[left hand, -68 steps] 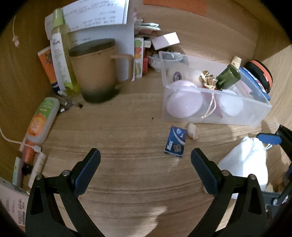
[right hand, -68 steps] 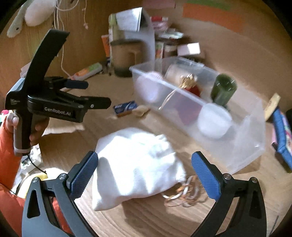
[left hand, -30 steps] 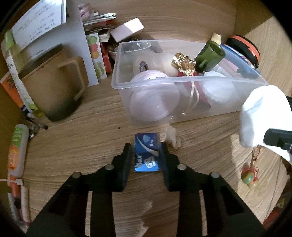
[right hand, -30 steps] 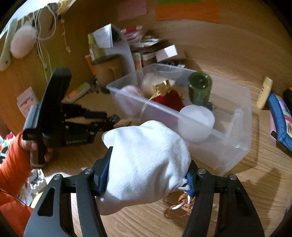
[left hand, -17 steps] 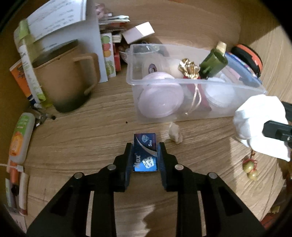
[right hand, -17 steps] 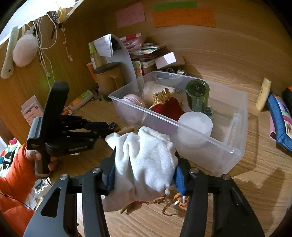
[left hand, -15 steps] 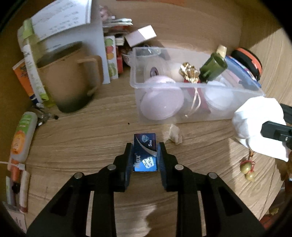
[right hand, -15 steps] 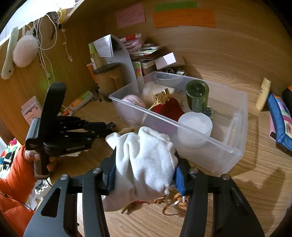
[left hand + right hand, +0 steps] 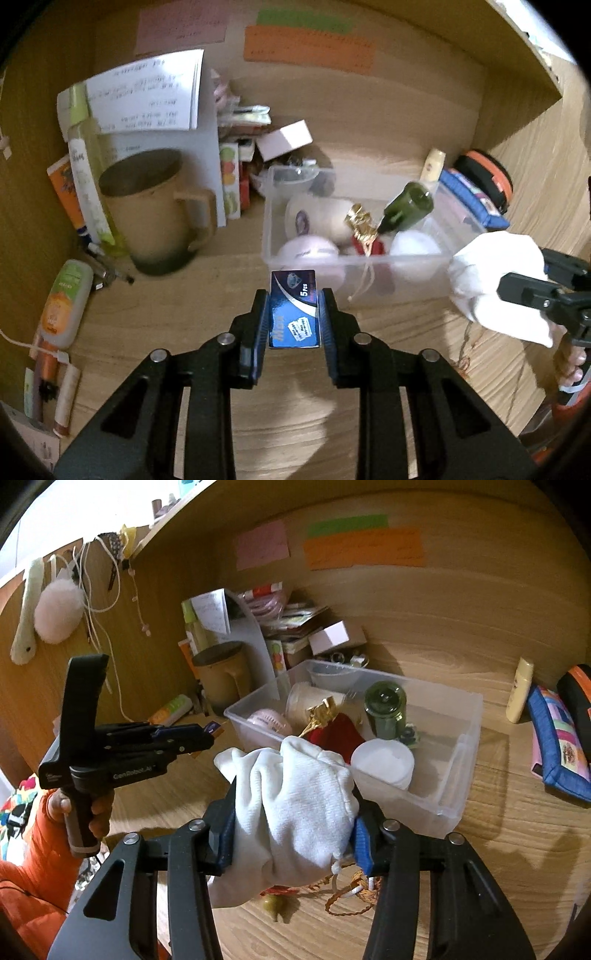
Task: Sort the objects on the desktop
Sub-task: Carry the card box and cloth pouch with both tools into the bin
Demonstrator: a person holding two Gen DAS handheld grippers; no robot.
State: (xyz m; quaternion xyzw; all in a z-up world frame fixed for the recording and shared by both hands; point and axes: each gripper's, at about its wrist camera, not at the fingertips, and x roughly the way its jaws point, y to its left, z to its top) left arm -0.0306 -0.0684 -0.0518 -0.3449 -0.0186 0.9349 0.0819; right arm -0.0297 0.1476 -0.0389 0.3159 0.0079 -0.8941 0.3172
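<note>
We grip a small blue packet (image 9: 294, 310) between our left tongs (image 9: 294, 321), both pads pressed to its sides, and it hangs above the wooden counter (image 9: 184, 295) just short of the clear plastic bin (image 9: 406, 288). Our right tongs (image 9: 291, 834) clamp a bunched white cloth pouch (image 9: 295, 805), its cord and beads (image 9: 343, 893) trailing onto the counter below. Just past the pouch sits the bin, holding a pink round case (image 9: 308, 251), a white jar (image 9: 382, 762), a red pouch with gold trim (image 9: 334, 734) and a green bottle (image 9: 386, 709). Beyond, left of the bin, stands a tan mug (image 9: 155, 210) before a stack of papers (image 9: 147, 96).
</note>
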